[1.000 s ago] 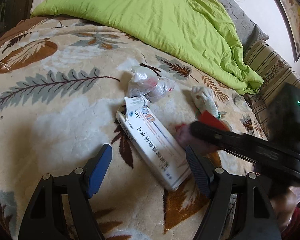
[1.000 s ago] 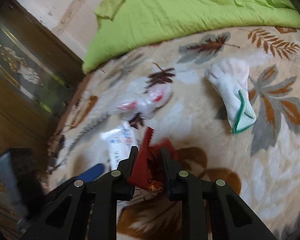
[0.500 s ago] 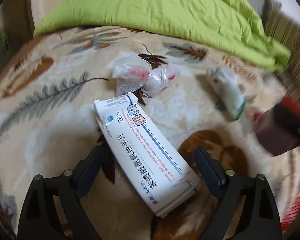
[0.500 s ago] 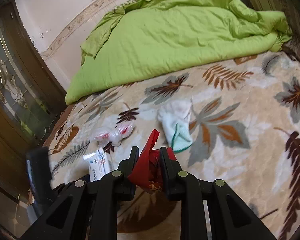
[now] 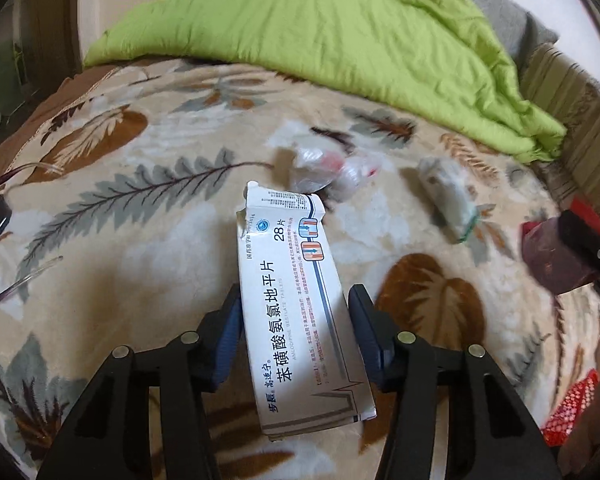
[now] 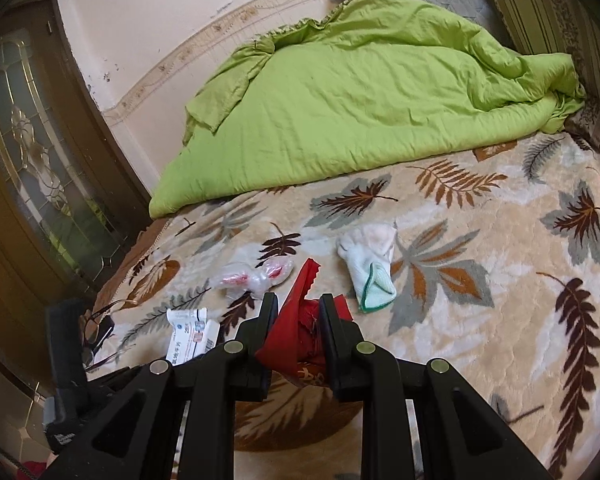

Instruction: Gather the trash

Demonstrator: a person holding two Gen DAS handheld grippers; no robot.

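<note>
- The left claw (image 5: 294,320) is seen closed around a white medicine box (image 5: 296,312), its blue-padded fingers (image 5: 228,332) pressed against the long sides of the box, which appears raised off the bed.
- The right claw (image 6: 298,320) is clamped on a crumpled red wrapper (image 6: 300,312) (a serrated edge sticks up between the fingers), held above the bed.
- A crumpled clear plastic bag (image 6: 256,274) with red marks is left lying on the leaf-patterned blanket (image 6: 480,320), just beyond the box.
- A white glove (image 6: 370,264) with a green cuff is found to the right of the bag, apart from it.
- A green quilt (image 6: 360,92) is piled across the far part of the bed, and striped cushions (image 6: 540,20) are set at the right edge.
- A wooden door (image 6: 24,160) with patterned glass is seen at the left of the right wrist view.
</note>
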